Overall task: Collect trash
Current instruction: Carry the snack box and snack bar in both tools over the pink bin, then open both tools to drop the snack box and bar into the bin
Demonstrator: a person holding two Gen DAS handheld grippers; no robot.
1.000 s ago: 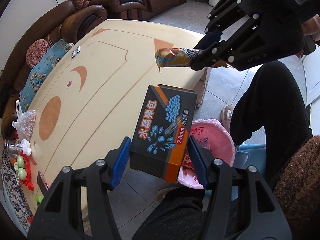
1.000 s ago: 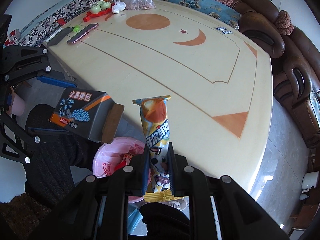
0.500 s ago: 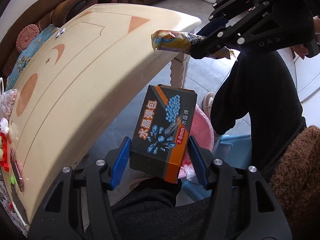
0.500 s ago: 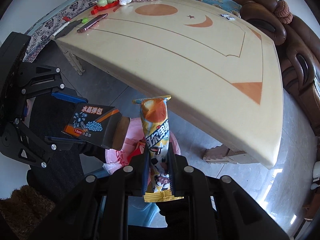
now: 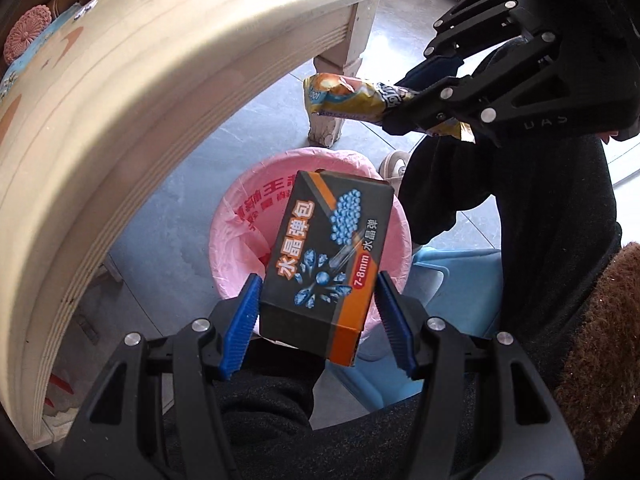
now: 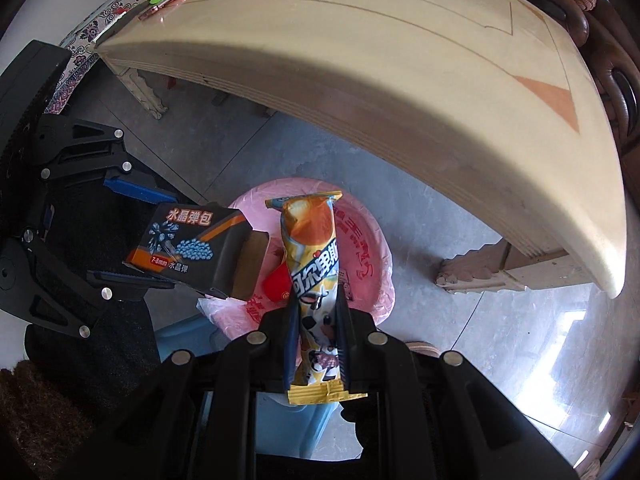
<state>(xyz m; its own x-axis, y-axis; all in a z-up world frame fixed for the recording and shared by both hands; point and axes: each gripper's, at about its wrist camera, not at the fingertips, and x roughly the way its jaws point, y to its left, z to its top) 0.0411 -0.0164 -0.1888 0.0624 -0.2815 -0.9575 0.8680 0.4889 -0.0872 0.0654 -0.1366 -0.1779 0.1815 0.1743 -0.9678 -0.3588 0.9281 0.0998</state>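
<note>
The left tool (image 5: 316,312) clamps a dark cardboard box (image 5: 326,256) above the pink-lined trash bin (image 5: 236,224). The right tool (image 6: 316,320) pinches a snack wrapper (image 6: 314,276) over the same bin, beside the tabletop (image 6: 400,80).

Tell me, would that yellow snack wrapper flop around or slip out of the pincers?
Probably light and fairly floppy: the snack wrapper is thin printed film, though it stands up from the right gripper without drooping. It looks glossy, so perhaps slippery, but the jaws are clamped flat across it. Dropped, it would likely flutter into the pink-lined bin below.
</note>
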